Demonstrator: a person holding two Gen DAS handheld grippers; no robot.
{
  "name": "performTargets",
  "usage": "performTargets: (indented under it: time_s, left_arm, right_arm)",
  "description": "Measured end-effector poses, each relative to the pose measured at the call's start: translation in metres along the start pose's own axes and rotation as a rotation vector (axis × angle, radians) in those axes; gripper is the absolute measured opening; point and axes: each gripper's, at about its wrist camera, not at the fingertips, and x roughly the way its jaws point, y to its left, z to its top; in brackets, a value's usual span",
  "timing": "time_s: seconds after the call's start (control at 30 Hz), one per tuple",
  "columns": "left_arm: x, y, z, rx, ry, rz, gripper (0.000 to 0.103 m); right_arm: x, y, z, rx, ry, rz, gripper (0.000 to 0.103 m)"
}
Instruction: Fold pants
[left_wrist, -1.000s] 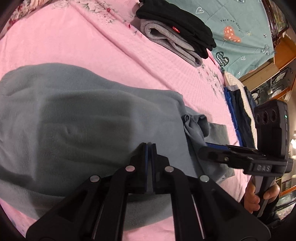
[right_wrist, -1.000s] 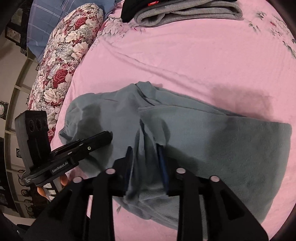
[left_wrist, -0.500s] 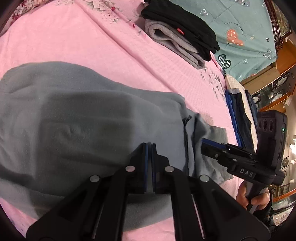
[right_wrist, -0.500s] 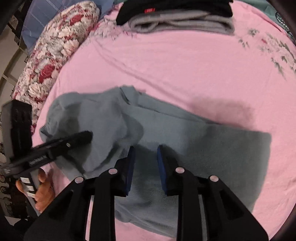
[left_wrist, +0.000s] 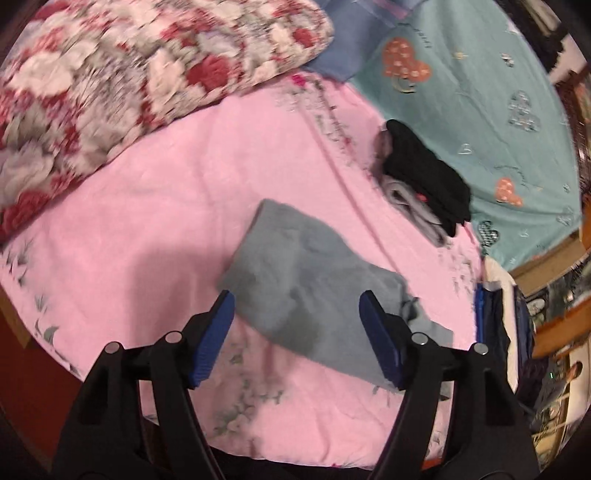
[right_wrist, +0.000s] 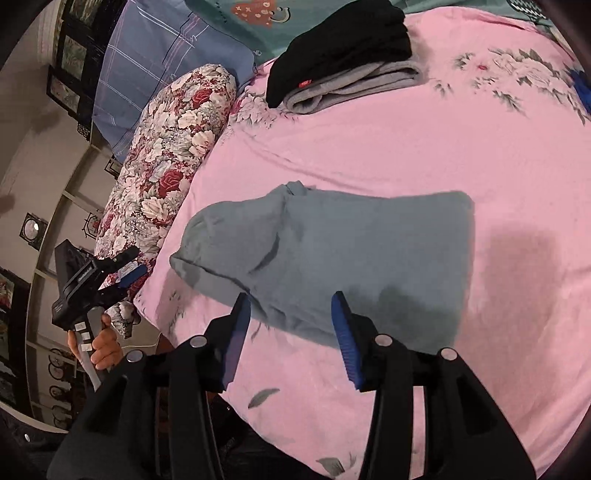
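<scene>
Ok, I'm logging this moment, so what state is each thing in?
Grey pants: folded, lying flat on the pink sheet, nothing gripping them.
Left gripper: open, empty.
Right gripper: open, empty.
Black and grey clothes: folded, stacked.
Flowered pillow: lying along the bed's edge.

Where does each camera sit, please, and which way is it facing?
Left wrist: on the left gripper, looking down over folded grey-blue fleece pants on the pink bedsheet; its open blue-padded fingers show.
Right wrist: on the right gripper, facing the pants; shows the left gripper and hand.
Shared: pants, black-and-grey clothes stack.
</scene>
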Motion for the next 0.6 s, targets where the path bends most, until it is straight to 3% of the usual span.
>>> performTargets:
  time_s: [0.17,0.27,0.37,0.6]
  left_arm:
    - [0.032,0.014,0.021,-0.065,0.043,0.058,0.071]
    - [0.054,0.01,0.04,-0.031,0.069,0.06,0.071]
    - [0.07,0.002,0.056,0.038,0.105,0.008,0.071]
    - [0.113,-0.002,0.072,0.175,0.195,0.035,0.071]
  right_arm:
    - [-0.006,-0.015,-0.02,0.038,0.009,0.013,0.046]
    - [-0.012,-0.023,-0.024,0.053,0.0,0.021,0.046]
    - [-0.018,-0.03,-0.026,0.074,-0.013,0.019,0.046]
    - [-0.006,-0.028,-0.023,0.092,0.02,0.02,0.046]
